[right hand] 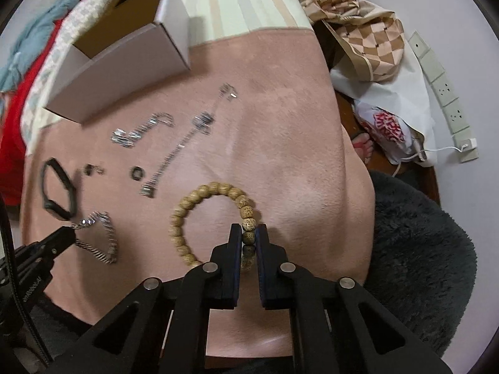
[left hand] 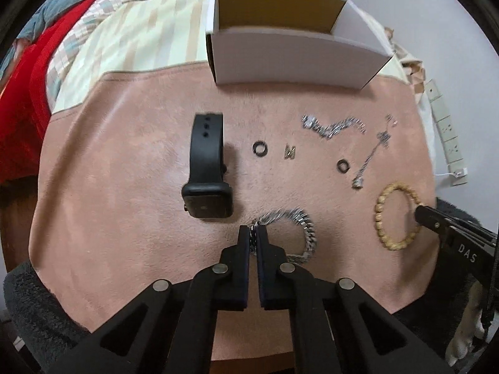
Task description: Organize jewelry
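Two grasps on the pink mat: left hand-held gripper [left hand: 253, 233] pinches a limp, heavy-looking steel chain bracelet [left hand: 299, 221] at its near end; right hand-held gripper [right hand: 249, 233] pinches the bead bracelet [right hand: 215, 193] across one rigid bead, likely light but prone to roll.

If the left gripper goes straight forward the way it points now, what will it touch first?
The left gripper is shut on the silver chain bracelet. Beyond its fingers the pink cloth lies bare; the dark ring stands roughly in line, then the white box. It would probably meet the ring first, though depth is unclear.
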`<state>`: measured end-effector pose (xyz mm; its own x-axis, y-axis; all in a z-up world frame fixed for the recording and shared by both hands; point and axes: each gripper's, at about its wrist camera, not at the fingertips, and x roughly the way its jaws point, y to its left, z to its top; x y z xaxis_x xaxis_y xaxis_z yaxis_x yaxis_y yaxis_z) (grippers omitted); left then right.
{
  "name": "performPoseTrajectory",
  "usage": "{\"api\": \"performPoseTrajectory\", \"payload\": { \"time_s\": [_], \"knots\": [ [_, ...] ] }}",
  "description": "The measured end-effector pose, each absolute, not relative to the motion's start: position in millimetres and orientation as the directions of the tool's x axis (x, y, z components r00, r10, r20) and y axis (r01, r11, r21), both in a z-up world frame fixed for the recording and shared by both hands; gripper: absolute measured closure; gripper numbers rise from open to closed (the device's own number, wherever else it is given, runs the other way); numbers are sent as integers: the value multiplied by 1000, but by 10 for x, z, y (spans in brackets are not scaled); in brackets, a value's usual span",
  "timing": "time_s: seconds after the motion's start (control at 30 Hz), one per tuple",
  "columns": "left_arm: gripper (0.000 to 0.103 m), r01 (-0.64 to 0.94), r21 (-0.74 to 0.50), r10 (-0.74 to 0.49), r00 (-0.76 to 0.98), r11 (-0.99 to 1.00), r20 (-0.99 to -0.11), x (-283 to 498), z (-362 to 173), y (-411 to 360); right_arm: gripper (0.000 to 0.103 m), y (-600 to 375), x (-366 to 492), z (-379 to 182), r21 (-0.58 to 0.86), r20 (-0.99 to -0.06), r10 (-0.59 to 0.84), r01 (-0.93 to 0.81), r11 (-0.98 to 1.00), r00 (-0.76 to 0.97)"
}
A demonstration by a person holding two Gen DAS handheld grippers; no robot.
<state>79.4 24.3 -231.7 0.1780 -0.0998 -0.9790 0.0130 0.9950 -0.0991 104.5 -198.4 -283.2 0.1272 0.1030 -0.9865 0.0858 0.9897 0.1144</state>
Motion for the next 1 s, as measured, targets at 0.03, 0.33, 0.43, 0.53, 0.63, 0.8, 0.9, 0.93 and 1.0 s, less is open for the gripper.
{"api": "performPoseTrajectory", "payload": {
  "time_s": [0.03, 0.33, 0.43, 0.53, 0.63, 0.8, 0.9, 0.93, 1.0],
  "knots": [
    [101, 13, -109, -109, 188, 994, -976, 774, -2256, 272, 94, -1967, 1050, -2795, 125, -985, 114, 80, 989, 132],
    [101, 24, -197, -196, 277, 980, -941, 777, -1734, 280, 94, -1747, 1072, -2264, 222, -953, 212, 24, 975, 217],
    [102, 43, -223, -225, 308, 974, -924, 963, -1502, 197, 94, -1686, 1138, -2019, 264, -934, 255, 2, 965, 251],
    [102, 68, -233, -242, 370, 970, -897, 1190, -1155, 195, 94, -1624, 1262, -1722, 287, -911, 284, -37, 957, 300],
    [102, 85, -223, -238, 415, 971, -878, 1462, -871, 205, 94, -1555, 1521, -1439, 305, -886, 311, -74, 949, 344],
    [102, 94, -202, -222, 470, 975, -854, 1942, -614, 254, 94, -1393, 2065, -1207, 289, -870, 309, -110, 951, 383],
    [102, 90, -208, -225, 476, 974, -850, 2068, -627, 318, 94, -1338, 2334, -1206, 286, -874, 306, -110, 952, 378],
    [98, 80, -218, -230, 473, 973, -851, 2054, -662, 354, 94, -1346, 2365, -1209, 287, -874, 308, -111, 951, 377],
    [97, 36, -224, -217, 441, 974, -871, 1992, -780, 420, 94, -1357, 2362, -1204, 284, -871, 307, -115, 952, 383]
  ]
}}
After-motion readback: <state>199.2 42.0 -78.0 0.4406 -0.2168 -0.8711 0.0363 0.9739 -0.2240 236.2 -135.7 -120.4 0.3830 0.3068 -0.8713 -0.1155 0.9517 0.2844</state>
